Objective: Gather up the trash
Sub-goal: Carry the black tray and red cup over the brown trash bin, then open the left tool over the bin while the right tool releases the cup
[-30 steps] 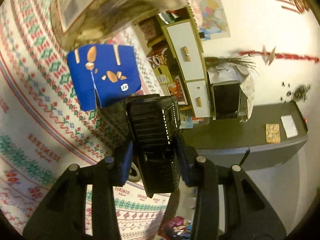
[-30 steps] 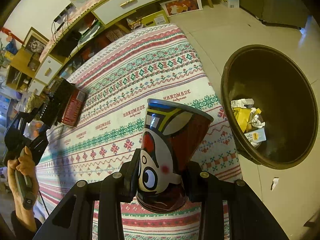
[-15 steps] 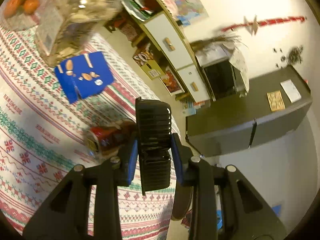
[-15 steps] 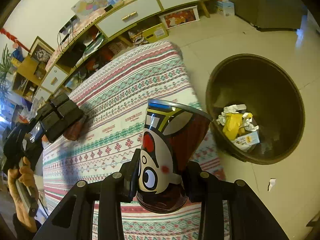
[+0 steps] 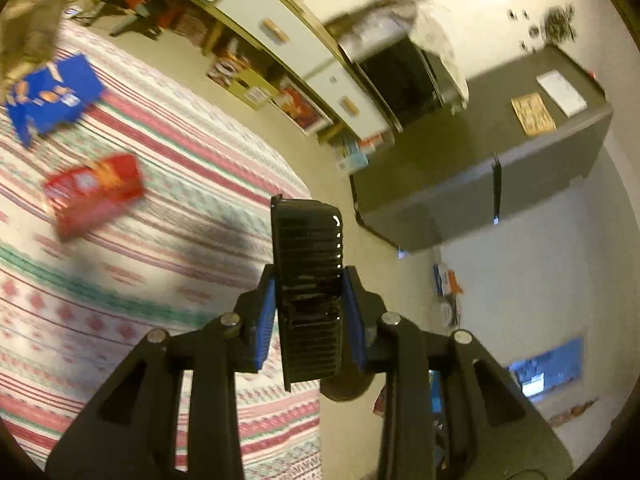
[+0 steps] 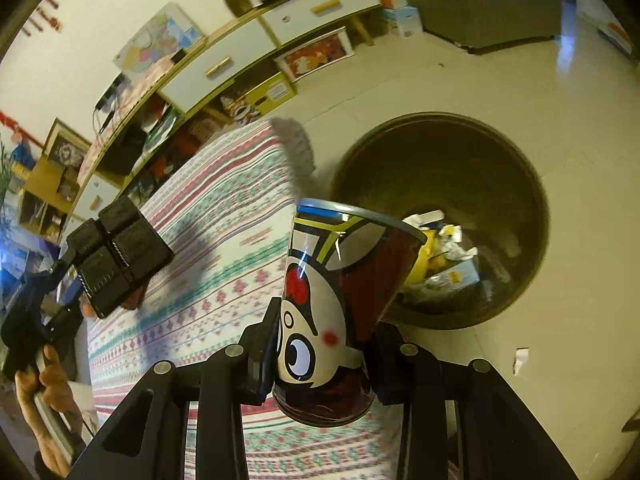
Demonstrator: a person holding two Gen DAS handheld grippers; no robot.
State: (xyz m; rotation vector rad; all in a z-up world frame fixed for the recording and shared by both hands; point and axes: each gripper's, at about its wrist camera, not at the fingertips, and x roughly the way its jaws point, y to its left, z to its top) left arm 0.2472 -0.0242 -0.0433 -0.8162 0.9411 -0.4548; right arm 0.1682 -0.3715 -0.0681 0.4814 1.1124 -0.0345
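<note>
A black ribbed plastic tray (image 5: 310,300) is clamped between the blue pads of the left gripper (image 5: 309,320), the jaws drawn narrow against its two sides. From the right wrist view the same tray (image 6: 120,258) is seen to be made of several compartments, held out over the edge of the patterned tablecloth (image 6: 224,248), with a person's hand (image 6: 48,384) wrapped around the gripper's handle below it.

A printed paper cup (image 6: 340,300) — cartoon face, red dots, dark red panels — is gripped at its base by the right gripper (image 6: 324,360), jaws narrow around it. The cup is held with its mouth pointing away from the camera, tilted toward the trash bin (image 6: 520,184).

The bin, round and dark, stands on the tiled floor just beside the end of the tablecloth. Crumpled paper and yellow wrappers (image 6: 440,252) lie at its bottom. The cup's rim overlaps the bin's near wall in the picture; whether it is over the opening cannot be told. The tray is well apart from the bin, on the far side of the cup.

On the tablecloth, further from the bin than the tray, a red snack packet (image 5: 94,192) lies flat, and beyond it a blue box (image 5: 50,98) — both blurred. A white scrap (image 6: 520,360) lies on the floor beside the bin.
</note>
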